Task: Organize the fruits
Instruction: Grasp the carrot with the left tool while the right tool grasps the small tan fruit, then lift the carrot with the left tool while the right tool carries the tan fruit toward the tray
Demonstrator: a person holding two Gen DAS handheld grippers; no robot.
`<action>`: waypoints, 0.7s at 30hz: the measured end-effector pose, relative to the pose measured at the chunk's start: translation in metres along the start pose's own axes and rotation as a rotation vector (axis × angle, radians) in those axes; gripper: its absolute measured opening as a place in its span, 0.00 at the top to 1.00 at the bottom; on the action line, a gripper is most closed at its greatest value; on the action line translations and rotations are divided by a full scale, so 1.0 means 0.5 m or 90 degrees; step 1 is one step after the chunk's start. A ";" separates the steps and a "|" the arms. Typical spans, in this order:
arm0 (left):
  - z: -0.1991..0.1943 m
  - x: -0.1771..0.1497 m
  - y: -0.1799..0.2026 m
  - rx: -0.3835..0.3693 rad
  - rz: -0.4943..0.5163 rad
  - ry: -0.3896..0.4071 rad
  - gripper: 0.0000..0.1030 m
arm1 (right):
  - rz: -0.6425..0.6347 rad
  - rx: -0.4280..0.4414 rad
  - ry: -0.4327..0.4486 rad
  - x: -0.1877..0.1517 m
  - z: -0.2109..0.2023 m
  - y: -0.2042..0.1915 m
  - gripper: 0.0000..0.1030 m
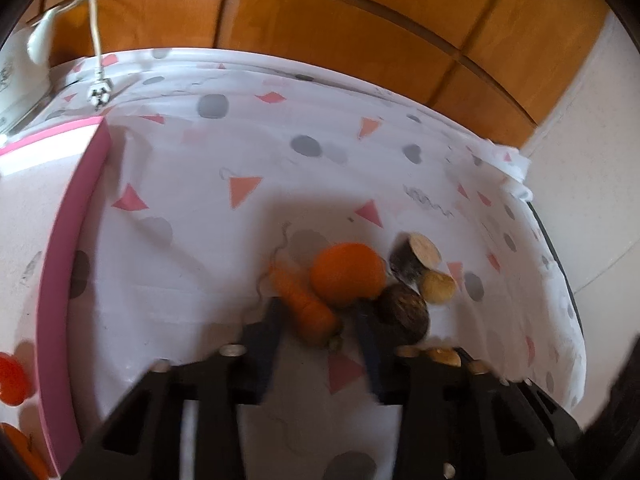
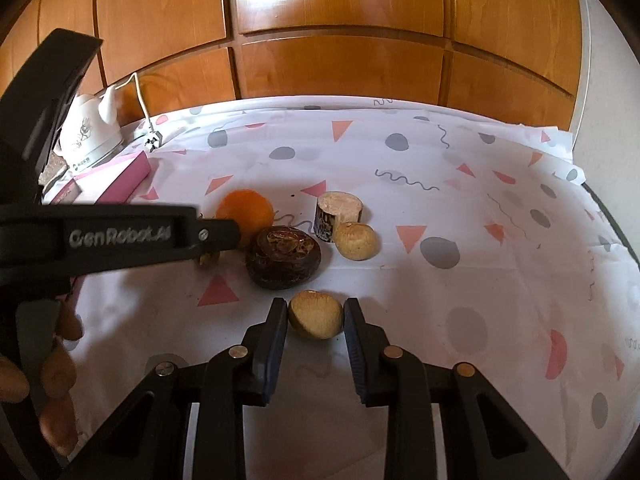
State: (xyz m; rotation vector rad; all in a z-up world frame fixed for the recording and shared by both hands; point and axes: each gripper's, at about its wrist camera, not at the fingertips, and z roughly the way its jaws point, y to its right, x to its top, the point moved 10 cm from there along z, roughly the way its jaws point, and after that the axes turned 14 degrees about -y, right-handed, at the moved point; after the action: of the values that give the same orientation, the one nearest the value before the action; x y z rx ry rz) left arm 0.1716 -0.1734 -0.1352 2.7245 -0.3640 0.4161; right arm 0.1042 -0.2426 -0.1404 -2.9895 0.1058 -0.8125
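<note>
In the left wrist view my left gripper (image 1: 316,312) is open with a carrot (image 1: 304,304) lying between its fingers on the tablecloth. An orange (image 1: 347,273), a dark round fruit (image 1: 404,312), a cut brown-skinned piece (image 1: 414,256) and a tan fruit (image 1: 438,286) lie just beyond and right. In the right wrist view my right gripper (image 2: 316,312) is open around another tan fruit (image 2: 316,314), fingers close on both sides. The left gripper's body (image 2: 120,236) crosses that view at left, hiding the carrot.
A pink tray (image 1: 64,248) stands at the left with orange-red fruits (image 1: 12,376) inside. A white kettle (image 2: 90,132) with cord and plug (image 2: 154,140) sits at the back left. Wooden cabinet doors (image 2: 320,40) stand behind the table. The patterned cloth (image 2: 460,208) ends at right.
</note>
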 end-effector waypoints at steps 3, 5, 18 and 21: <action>-0.003 -0.014 -0.002 -0.003 0.010 0.002 0.75 | 0.009 0.008 0.001 -0.001 0.003 0.004 0.72; -0.007 -0.018 -0.005 -0.012 0.009 0.001 0.75 | 0.012 0.011 0.003 -0.001 0.003 0.004 0.72; 0.005 -0.002 -0.009 0.014 0.003 0.003 0.76 | 0.015 0.016 0.006 -0.001 0.003 0.005 0.72; -0.006 -0.020 -0.014 0.027 0.018 0.011 0.77 | 0.015 0.018 0.006 -0.002 0.003 0.005 0.72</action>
State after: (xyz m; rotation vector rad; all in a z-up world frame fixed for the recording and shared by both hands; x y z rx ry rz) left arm 0.1636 -0.1641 -0.1380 2.7572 -0.3935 0.4599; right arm 0.1040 -0.2451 -0.1424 -2.9526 0.1292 -0.8194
